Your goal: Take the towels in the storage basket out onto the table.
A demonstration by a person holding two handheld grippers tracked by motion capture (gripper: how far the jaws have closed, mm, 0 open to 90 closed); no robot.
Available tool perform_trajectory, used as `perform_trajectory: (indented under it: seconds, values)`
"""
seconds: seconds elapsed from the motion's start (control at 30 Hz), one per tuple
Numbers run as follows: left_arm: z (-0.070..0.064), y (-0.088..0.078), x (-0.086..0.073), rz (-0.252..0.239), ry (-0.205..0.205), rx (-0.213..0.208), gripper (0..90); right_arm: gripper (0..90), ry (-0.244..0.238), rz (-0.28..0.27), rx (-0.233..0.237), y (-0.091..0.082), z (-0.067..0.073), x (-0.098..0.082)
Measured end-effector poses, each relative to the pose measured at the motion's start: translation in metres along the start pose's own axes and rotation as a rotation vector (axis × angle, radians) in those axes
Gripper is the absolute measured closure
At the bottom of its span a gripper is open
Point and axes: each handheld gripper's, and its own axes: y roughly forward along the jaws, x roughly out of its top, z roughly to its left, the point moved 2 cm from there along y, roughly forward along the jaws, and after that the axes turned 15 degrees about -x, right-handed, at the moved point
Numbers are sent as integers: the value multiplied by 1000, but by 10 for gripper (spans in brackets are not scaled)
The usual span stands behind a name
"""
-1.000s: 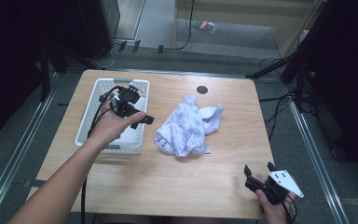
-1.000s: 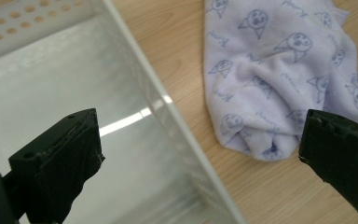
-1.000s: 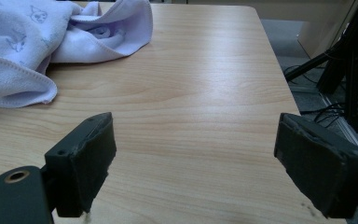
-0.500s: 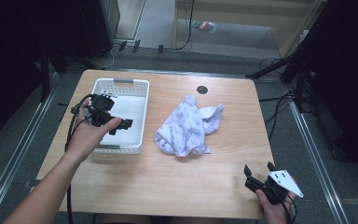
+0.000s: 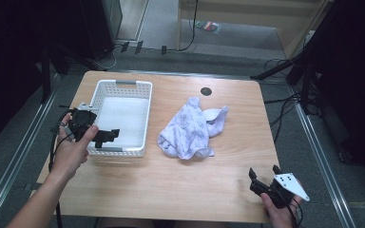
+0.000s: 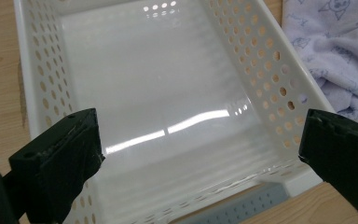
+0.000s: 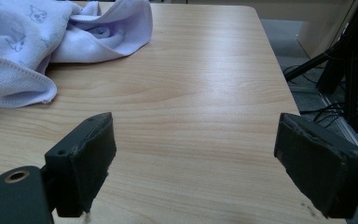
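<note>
Left gripper [image 5: 105, 136] has drawn back from over the white basket [image 5: 145, 102] to its near-left corner. Right gripper [image 5: 265, 177] unmoved at the table's [image 5: 171, 190] near-right edge. Crumpled lilac towel [image 5: 190, 129] lies mid-table, just right of the basket, apart from both grippers. Both jaws spread wide, holding nothing.

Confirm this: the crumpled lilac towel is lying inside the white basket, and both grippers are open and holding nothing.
Not quite. The towel lies on the bare table, to the right of the white basket, which has nothing in it; the high view shows this. The left gripper and right gripper are indeed open, holding nothing.
</note>
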Motion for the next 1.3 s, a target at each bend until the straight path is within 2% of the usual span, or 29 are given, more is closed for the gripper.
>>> perform_trajectory:
  seconds: [0.2, 0.4, 0.53, 0.77, 0.8, 0.87, 1.13, 1.3]
  values:
    - [10, -8, -20, -35, -14, 0, 0, 128, 0, 0, 0, 0, 0, 0]
    - [18, -17, -33, -69, -32, 6, 0, 127, 0, 0, 0, 0, 0, 0]
    - [25, -24, -43, -112, -52, 26, 0, 128, -1, 0, 0, 0, 0, 0]
    - [34, -39, -63, -212, -49, 41, 0, 128, -1, 4, -2, 0, 0, 0]
    - [34, -39, -63, -212, -49, 41, 0, 128, -1, 4, -2, 0, 0, 0]
    - [38, -43, -70, -251, -46, 50, 0, 127, -1, 5, -2, 0, 0, 0]
    - [47, -47, -91, -324, -51, 78, 0, 128, -5, 4, -3, 0, 0, 0]
    - [53, -48, -103, -377, -58, 112, 0, 127, -3, 5, -2, 0, 0, 0]
